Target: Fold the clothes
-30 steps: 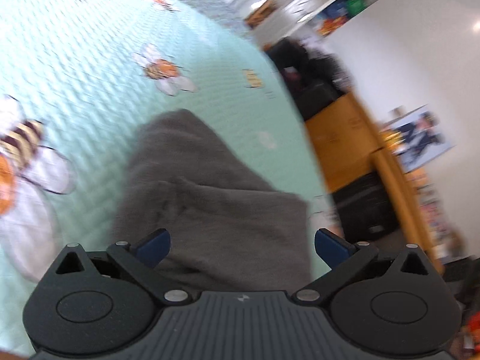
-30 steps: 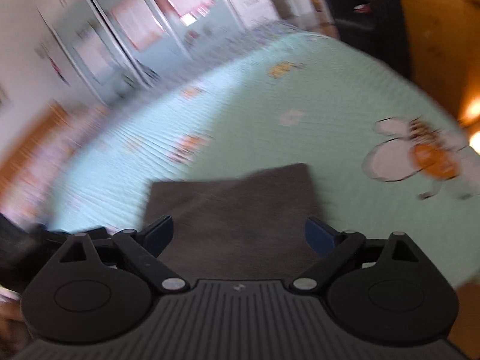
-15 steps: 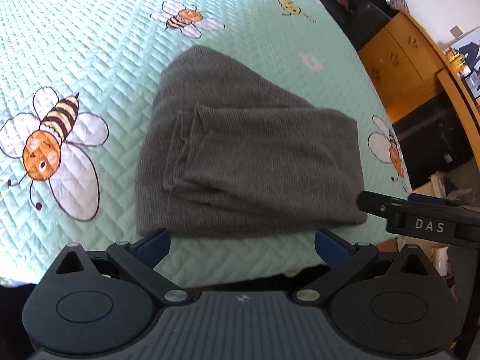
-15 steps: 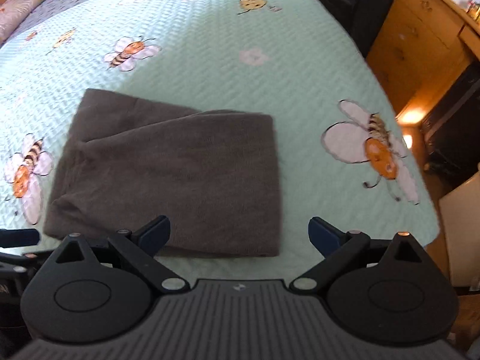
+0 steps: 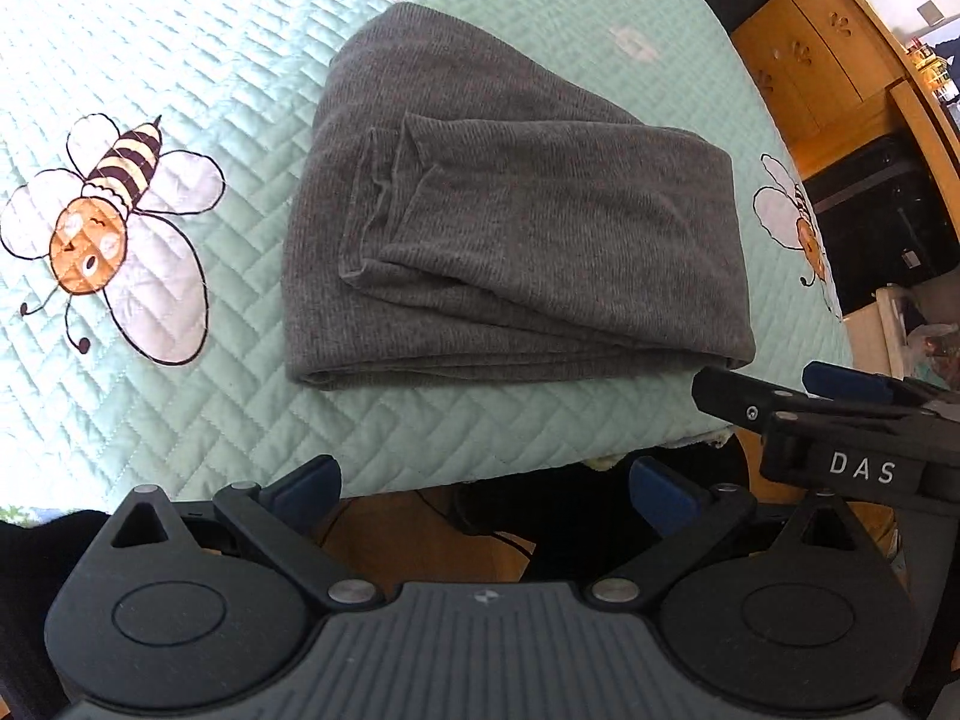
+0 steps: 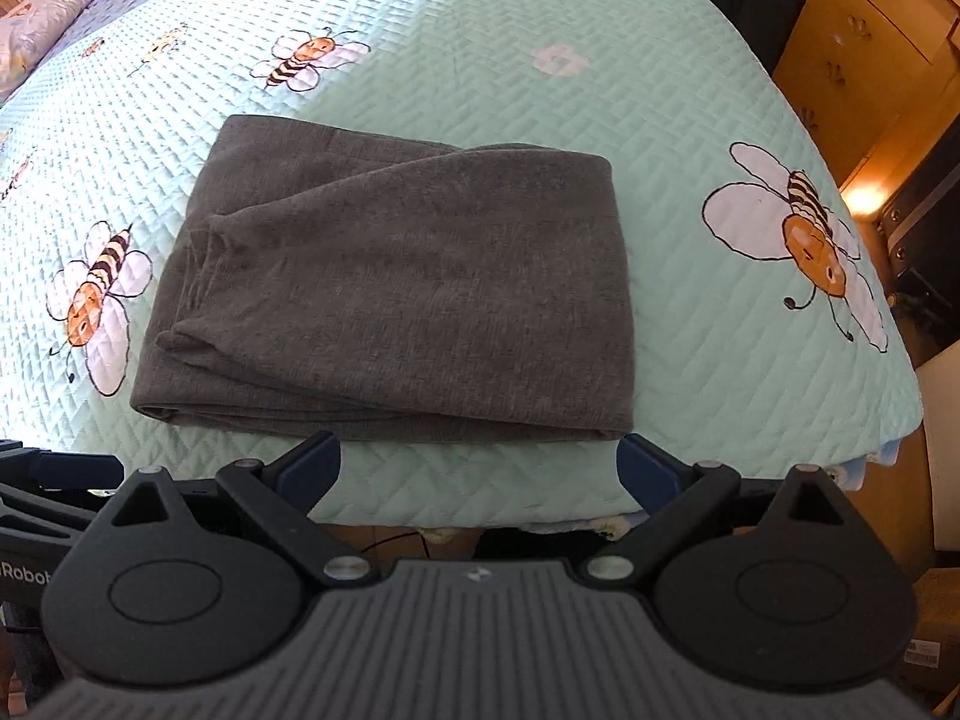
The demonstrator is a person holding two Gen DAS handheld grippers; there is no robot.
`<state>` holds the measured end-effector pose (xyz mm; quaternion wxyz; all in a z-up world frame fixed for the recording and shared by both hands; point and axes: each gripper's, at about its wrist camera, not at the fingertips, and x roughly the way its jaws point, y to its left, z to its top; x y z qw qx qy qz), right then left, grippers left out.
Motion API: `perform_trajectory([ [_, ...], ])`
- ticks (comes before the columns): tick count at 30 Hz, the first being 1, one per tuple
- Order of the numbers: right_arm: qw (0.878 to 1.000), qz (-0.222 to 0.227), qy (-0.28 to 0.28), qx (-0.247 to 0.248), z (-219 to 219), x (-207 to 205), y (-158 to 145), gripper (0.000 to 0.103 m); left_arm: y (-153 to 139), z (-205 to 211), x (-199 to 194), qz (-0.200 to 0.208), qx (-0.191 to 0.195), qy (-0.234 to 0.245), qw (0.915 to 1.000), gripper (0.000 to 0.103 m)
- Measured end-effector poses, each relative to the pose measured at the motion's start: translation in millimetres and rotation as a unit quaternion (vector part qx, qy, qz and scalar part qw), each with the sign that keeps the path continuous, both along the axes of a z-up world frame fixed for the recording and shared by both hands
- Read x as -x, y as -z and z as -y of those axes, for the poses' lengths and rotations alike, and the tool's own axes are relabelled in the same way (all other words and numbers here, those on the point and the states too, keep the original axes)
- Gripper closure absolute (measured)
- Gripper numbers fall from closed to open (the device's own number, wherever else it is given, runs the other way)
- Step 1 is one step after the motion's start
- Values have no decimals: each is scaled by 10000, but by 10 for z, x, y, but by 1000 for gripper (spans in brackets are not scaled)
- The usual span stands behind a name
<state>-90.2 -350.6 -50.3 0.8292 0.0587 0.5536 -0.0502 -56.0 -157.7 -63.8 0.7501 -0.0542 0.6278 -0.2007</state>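
Mint quilt (image 6: pixel 540 12) with printed bees covers a bed that fills both views, with wooden cabinets (image 5: pixel 822 60) at the upper right. One grey garment (image 6: pixel 396 294) lies flat in the middle of each frame, folded into a compact rectangle with its layered edges at frame left and a rounded fold at frame right; it sits near the bed's lower edge, probably so the person can reach it without leaning. Two grippers are in play. Left gripper (image 5: pixel 486 483) hangs below the bed edge, its fingers spread wide and holding nothing; right gripper (image 6: pixel 480 459) hovers just short of the garment's near edge, also spread wide and empty. Right gripper also shows side-on at the lower right of the left view. Neither touches the cloth, which suggests the fold is finished or nearly so. Four large bees show clearly in the right view, plus several smaller, fainter prints toward the top.
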Motion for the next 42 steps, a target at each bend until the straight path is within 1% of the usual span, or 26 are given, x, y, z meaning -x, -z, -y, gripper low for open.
perform_trajectory([
  [3, 10000, -1, -58, 71, -51, -5, 8, 4, -15, -6, 10, -9, -40, 34, 10000, 1],
  [8, 10000, -4, -25, -24, -31, 13, 18, 4, -19, -1, 14, -8, -19, 55, 10000, 1],
  [15, 10000, 38, -36, -4, -58, 24, 23, 4, -5, 20, 11, -4, -1, 59, 10000, 1],
  [22, 9998, -9, -27, -192, -14, 14, 74, 4, 5, 38, 10, 16, -43, 70, 10000, 1],
  [32, 9998, 35, -34, -190, -27, 19, 89, 4, 4, 47, -5, 111, -60, 190, 9997, 1],
  [36, 9998, 75, -69, -176, -43, 21, 92, 4, -23, 98, 27, 269, -102, 354, 9990, 1],
  [40, 9996, 161, -156, -162, -57, 25, 77, 5, -107, 126, 65, 646, -106, 432, 9969, 1],
  [42, 9994, 297, -83, -179, -32, 39, 47, 5, -149, 141, 83, 834, -109, 472, 9953, 1],
])
